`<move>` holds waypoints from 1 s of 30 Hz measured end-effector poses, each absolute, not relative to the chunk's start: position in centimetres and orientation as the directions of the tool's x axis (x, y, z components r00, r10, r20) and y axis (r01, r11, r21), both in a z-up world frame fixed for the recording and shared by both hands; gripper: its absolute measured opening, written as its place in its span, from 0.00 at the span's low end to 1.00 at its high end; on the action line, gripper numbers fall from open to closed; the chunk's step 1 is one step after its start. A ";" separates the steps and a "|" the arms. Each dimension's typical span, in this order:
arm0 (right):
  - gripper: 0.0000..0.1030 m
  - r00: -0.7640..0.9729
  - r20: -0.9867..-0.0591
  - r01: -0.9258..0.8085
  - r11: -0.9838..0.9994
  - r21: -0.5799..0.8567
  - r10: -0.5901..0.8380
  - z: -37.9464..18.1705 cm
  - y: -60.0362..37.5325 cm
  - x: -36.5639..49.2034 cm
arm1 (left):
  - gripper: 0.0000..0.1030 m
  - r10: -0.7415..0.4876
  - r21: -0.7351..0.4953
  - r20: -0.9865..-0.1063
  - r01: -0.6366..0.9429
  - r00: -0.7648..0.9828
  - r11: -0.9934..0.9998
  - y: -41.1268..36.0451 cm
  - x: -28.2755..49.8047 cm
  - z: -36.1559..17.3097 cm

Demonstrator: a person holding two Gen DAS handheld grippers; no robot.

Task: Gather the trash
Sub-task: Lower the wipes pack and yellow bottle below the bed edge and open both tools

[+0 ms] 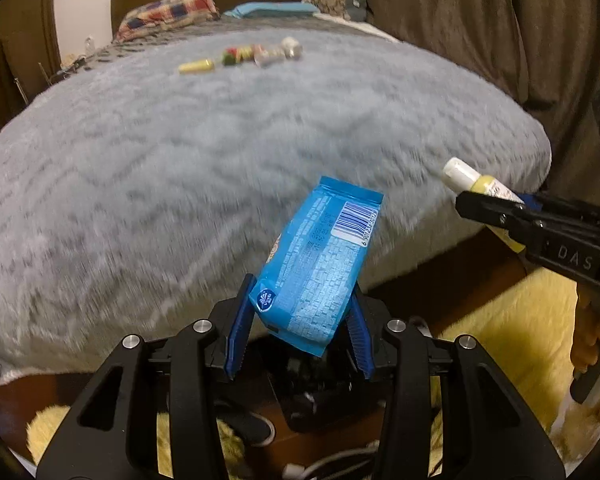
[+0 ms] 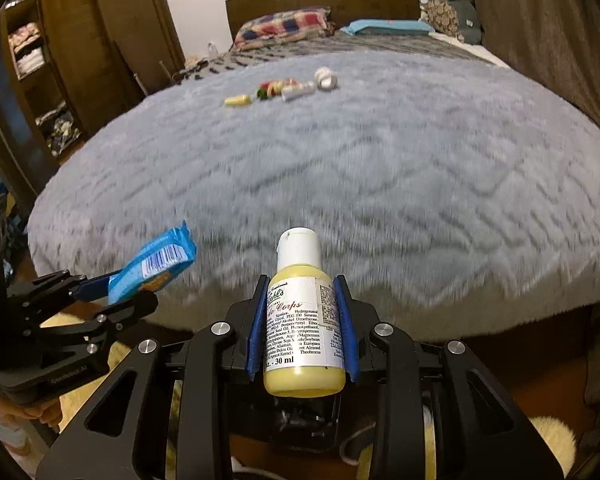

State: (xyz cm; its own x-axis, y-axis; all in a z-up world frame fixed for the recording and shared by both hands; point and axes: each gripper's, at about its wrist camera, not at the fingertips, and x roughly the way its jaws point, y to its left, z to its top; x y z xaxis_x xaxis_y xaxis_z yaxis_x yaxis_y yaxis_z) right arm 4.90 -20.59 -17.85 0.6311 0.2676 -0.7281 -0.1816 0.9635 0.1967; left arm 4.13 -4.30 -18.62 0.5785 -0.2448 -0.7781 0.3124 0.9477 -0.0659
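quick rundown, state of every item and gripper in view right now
left gripper: shut on the blue wrapper
blue wrapper: held off the bed, barcode side showing
right gripper: shut on the yellow lotion bottle
yellow lotion bottle: held, white cap on, cap pointing away from the camera
small yellow bottle: lying on its side on the grey blanket
other small items: lying in a loose row on the blanket, too blurred to tell what each is
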 end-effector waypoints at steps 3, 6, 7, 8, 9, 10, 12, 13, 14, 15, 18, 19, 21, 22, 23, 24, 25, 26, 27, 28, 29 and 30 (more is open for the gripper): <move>0.32 0.600 -0.753 -0.192 0.963 0.191 0.269 -19.4 -20.2 4.2 | 0.40 -0.247 -0.074 -0.793 0.315 0.556 0.946 -4.5 3.2 -20.1; 0.32 0.563 -0.782 -0.202 0.962 0.185 0.268 -21.3 -19.6 3.5 | 0.40 -0.242 -0.068 -0.807 0.323 0.538 0.944 -4.7 2.6 -21.3; 0.32 0.545 -0.794 -0.203 0.961 0.187 0.270 -22.1 -19.3 3.3 | 0.40 -0.240 -0.068 -0.815 0.325 0.527 0.943 -4.8 2.5 -22.0; 0.32 0.535 -0.800 -0.203 0.961 0.188 0.270 -22.6 -19.2 3.2 | 0.40 -0.239 -0.068 -0.819 0.326 0.521 0.943 -4.8 2.4 -22.4; 0.32 0.524 -0.808 -0.203 0.961 0.188 0.269 -23.2 -19.1 3.2 | 0.40 -0.238 -0.068 -0.824 0.326 0.514 0.943 -4.8 2.3 -23.0; 0.32 0.509 -0.817 -0.205 0.960 0.189 0.269 -23.9 -18.8 3.2 | 0.40 -0.235 -0.069 -0.831 0.326 0.505 0.943 -4.8 2.3 -23.6; 0.32 0.492 -0.826 -0.210 0.959 0.192 0.274 -24.6 -18.4 3.1 | 0.39 -0.228 -0.071 -0.844 0.320 0.486 0.945 -4.7 2.4 -24.7; 0.32 0.484 -0.831 -0.212 0.958 0.192 0.274 -24.9 -18.2 3.2 | 0.39 -0.223 -0.072 -0.852 0.316 0.473 0.946 -4.7 2.5 -25.3; 0.32 0.475 -0.836 -0.214 0.958 0.193 0.275 -25.3 -18.0 3.2 | 0.39 -0.221 -0.075 -0.860 0.315 0.460 0.946 -4.7 2.6 -26.0; 0.32 0.464 -0.841 -0.214 0.957 0.197 0.277 -25.8 -17.8 3.3 | 0.39 -0.219 -0.076 -0.865 0.314 0.450 0.946 -4.8 2.8 -26.4; 0.32 0.436 -0.857 -0.205 0.958 0.201 0.274 -27.3 -17.5 3.6 | 0.39 -0.205 -0.076 -0.885 0.305 0.417 0.949 -4.8 3.3 -28.1; 0.32 0.424 -0.863 -0.198 0.958 0.208 0.275 -27.8 -17.6 3.7 | 0.39 -0.204 -0.081 -0.892 0.301 0.404 0.950 -4.8 3.5 -28.7; 0.32 0.403 -0.872 -0.184 0.958 0.219 0.277 -28.7 -17.7 4.0 | 0.39 -0.198 -0.084 -0.902 0.295 0.384 0.952 -4.8 3.9 -29.6; 0.32 0.386 -0.879 -0.173 0.958 0.227 0.279 -29.4 -17.8 4.2 | 0.39 -0.194 -0.083 -0.908 0.293 0.371 0.952 -4.9 4.2 -30.2; 0.32 0.376 -0.883 -0.168 0.958 0.233 0.280 -29.8 -17.8 4.3 | 0.39 -0.192 -0.084 -0.912 0.293 0.363 0.952 -4.9 4.0 -30.6; 0.32 0.362 -0.888 -0.160 0.957 0.241 0.284 -30.4 -17.8 4.4 | 0.39 -0.192 -0.087 -0.915 0.293 0.354 0.952 -5.0 4.1 -31.0; 0.32 0.343 -0.893 -0.149 0.956 0.254 0.291 -31.1 -17.8 4.6 | 0.39 -0.192 -0.089 -0.920 0.294 0.342 0.952 -5.0 4.1 -31.5; 0.32 0.334 -0.896 -0.143 0.955 0.259 0.293 -31.4 -17.8 4.7 | 0.39 -0.192 -0.092 -0.924 0.295 0.330 0.951 -5.1 4.2 -31.9; 0.32 0.324 -0.899 -0.136 0.955 0.264 0.295 -31.9 -17.8 4.8 | 0.39 -0.194 -0.098 -0.927 0.295 0.320 0.951 -5.1 4.3 -32.3; 0.32 0.316 -0.901 -0.130 0.955 0.267 0.296 -32.2 -17.7 4.9 | 0.39 -0.200 -0.107 -0.931 0.294 0.307 0.950 -5.2 4.4 -32.7; 0.32 0.308 -0.904 -0.125 0.954 0.271 0.297 -32.5 -17.7 5.0 | 0.40 -0.201 -0.111 -0.933 0.293 0.298 0.950 -5.2 4.4 -33.0; 0.32 0.300 -0.906 -0.121 0.954 0.275 0.300 -32.8 -17.5 5.1 | 0.40 -0.199 -0.111 -0.936 0.292 0.292 0.950 -5.2 4.5 -33.3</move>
State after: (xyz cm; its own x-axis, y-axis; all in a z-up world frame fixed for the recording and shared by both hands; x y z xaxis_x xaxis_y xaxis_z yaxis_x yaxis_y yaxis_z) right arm 5.11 -17.53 -32.82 0.3004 0.2996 -0.9055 -0.1215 0.9537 0.2752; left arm 4.53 -5.25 -33.26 0.2918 -0.1990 -0.9356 0.2925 0.9498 -0.1108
